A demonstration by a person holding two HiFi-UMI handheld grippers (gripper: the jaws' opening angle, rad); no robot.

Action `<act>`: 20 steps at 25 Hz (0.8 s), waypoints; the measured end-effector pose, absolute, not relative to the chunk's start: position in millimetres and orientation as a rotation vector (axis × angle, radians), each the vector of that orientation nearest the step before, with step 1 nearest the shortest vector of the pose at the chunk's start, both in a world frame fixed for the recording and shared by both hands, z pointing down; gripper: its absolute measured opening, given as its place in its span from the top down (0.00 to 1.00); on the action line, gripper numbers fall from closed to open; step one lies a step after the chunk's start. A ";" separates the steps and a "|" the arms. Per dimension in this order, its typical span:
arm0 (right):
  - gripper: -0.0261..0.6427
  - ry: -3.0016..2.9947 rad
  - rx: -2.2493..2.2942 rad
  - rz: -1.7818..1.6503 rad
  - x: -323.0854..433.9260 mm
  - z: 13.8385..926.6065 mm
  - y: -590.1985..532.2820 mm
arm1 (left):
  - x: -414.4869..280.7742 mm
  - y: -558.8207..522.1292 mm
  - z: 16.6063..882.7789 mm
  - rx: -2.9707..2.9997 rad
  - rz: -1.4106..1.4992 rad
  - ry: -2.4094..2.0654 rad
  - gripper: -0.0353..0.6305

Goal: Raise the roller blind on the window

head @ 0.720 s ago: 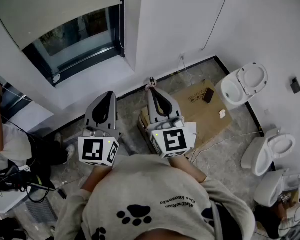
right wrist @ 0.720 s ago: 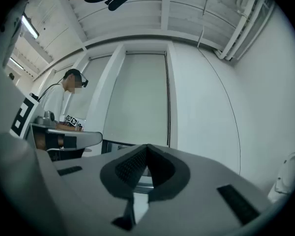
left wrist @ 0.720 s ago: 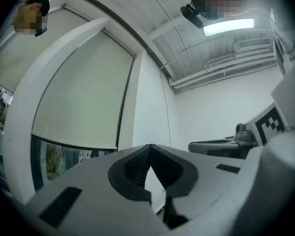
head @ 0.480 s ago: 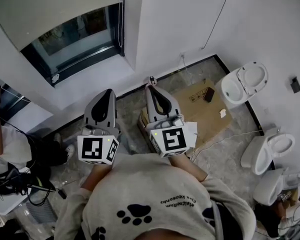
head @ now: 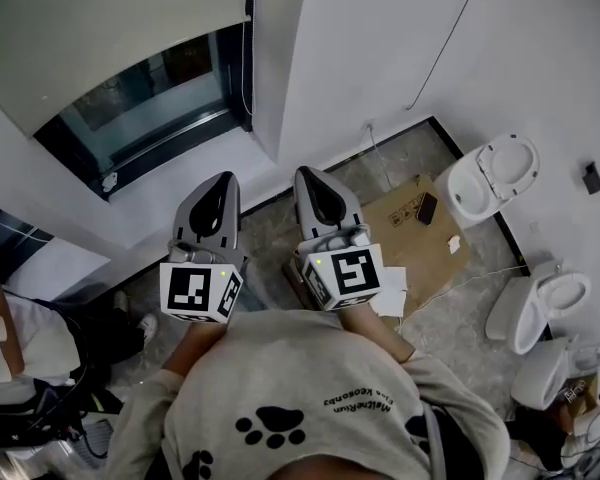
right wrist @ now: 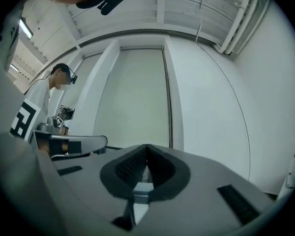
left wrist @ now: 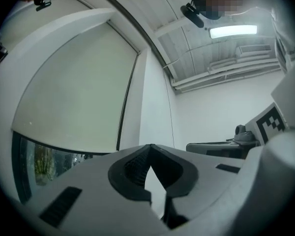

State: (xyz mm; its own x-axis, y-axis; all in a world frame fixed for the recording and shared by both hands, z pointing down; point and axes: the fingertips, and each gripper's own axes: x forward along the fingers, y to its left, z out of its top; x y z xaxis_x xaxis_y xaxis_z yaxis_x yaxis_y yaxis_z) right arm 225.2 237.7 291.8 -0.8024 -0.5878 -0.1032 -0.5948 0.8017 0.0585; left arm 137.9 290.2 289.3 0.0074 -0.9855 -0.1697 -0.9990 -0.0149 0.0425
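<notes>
Left gripper (head: 220, 180): jaws closed tip to tip, nothing held; pointed toward window wall.
Right gripper (head: 308, 174): jaws pressed together too, empty; just beside left gripper, level with it.
Blind (head: 100, 23): ahead of both grippers, apart from them; covers upper part of window (head: 155, 93), glass strip bare below hem.
Cord (head: 247, 58): hangs at blind's right edge, untouched.
Floor, right side: cardboard (head: 420, 230), toilets (head: 490, 176).
Far left: person (head: 10, 333).

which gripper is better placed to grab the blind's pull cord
Probably the right gripper: its view shows the cord almost straight beyond its shut jaws. The left gripper, also shut, points at the wall beside the window. Close call.
</notes>
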 end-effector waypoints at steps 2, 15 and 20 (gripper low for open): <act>0.95 2.893 -0.966 0.160 204.4 287.4 223.5 | 118.2 271.8 288.2 -2.190 0.230 2.118 0.94; 0.95 2.784 -1.199 0.127 127.4 294.3 133.7 | 43.2 169.5 293.3 -2.421 0.210 1.880 0.94; 0.95 2.807 -1.261 0.108 112.9 311.3 116.1 | 32.0 148.3 309.6 -2.507 0.230 1.840 0.94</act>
State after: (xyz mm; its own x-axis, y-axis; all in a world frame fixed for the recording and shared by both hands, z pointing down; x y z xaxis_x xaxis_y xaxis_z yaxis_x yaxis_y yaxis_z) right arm 112.9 116.1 311.3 -0.6631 -0.7437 -0.0853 -0.7480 0.6625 0.0386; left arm 32.0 148.3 309.6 0.2928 -0.9470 -0.1324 -0.9504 -0.3034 0.0679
